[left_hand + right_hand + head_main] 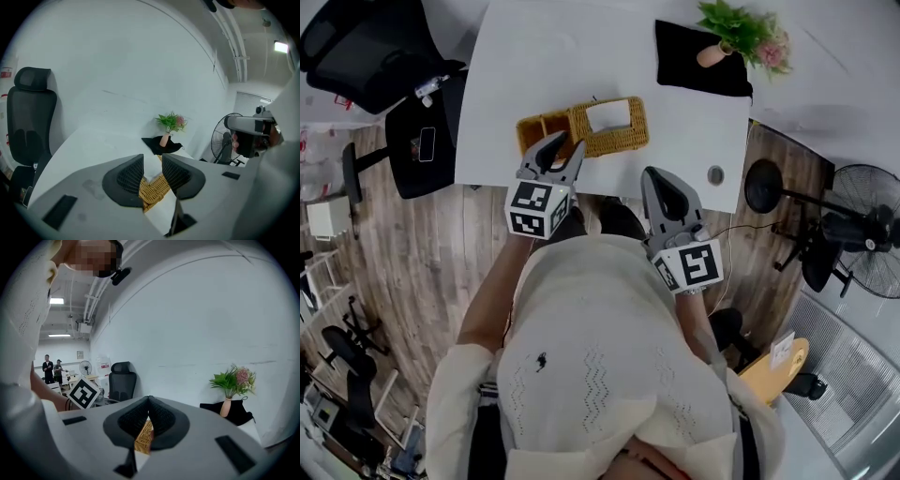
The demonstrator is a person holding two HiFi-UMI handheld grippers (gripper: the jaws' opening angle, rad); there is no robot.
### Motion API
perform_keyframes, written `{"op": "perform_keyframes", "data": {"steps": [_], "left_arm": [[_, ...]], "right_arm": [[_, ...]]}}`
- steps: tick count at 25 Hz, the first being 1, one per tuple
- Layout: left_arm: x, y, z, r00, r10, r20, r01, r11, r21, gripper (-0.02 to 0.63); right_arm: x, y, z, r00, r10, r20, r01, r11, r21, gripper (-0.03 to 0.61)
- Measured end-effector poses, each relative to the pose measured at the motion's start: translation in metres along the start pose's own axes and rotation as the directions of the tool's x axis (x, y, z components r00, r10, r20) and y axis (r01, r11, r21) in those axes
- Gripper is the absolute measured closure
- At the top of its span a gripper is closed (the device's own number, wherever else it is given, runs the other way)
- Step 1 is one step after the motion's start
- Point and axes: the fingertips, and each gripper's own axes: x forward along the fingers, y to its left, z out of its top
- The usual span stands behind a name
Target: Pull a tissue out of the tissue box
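Note:
A woven wicker tissue box [591, 128] lies near the front edge of the white table [525, 56], with a white tissue [607, 114] showing in its top opening. My left gripper [565, 143] hovers over the box's near left end, jaws open with nothing between them. In the left gripper view the box [154, 187] shows through the gap of the gripper [152, 165]. My right gripper [656, 175] hangs in front of the table edge, right of the box, shut and empty. In the right gripper view its jaws [148, 400] meet, with the box [144, 437] below them.
A black cloth [680, 61] at the table's far right carries a small vase of flowers [741, 33]. A small round disc [715, 174] sits near the front right corner. A black office chair [384, 56] stands left of the table, a floor fan [862, 230] at the right.

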Motion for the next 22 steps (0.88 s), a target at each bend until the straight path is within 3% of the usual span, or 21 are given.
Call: {"op": "perform_keyframes", "data": {"steps": [12, 18, 22], "left_arm": [[0.059, 0.019, -0.029, 0.984, -0.017, -0.178, 0.009, 0.999, -0.044, 0.491], [0.084, 0.036, -0.042, 0.972, -0.028, -0.234, -0.002, 0.992, -0.127, 0.485], [0.096, 0.043, -0.048, 0.969, -0.045, -0.242, -0.010, 0.975, -0.221, 0.479]], "right_arm": [[-0.008, -0.029, -0.016, 0.999, -0.020, -0.044, 0.021, 0.999, 0.027, 0.577], [-0.013, -0.039, -0.022, 0.996, -0.060, -0.064, 0.063, 0.997, 0.034, 0.577], [-0.021, -0.045, -0.027, 0.993, -0.089, -0.074, 0.092, 0.995, 0.039, 0.577]]}}
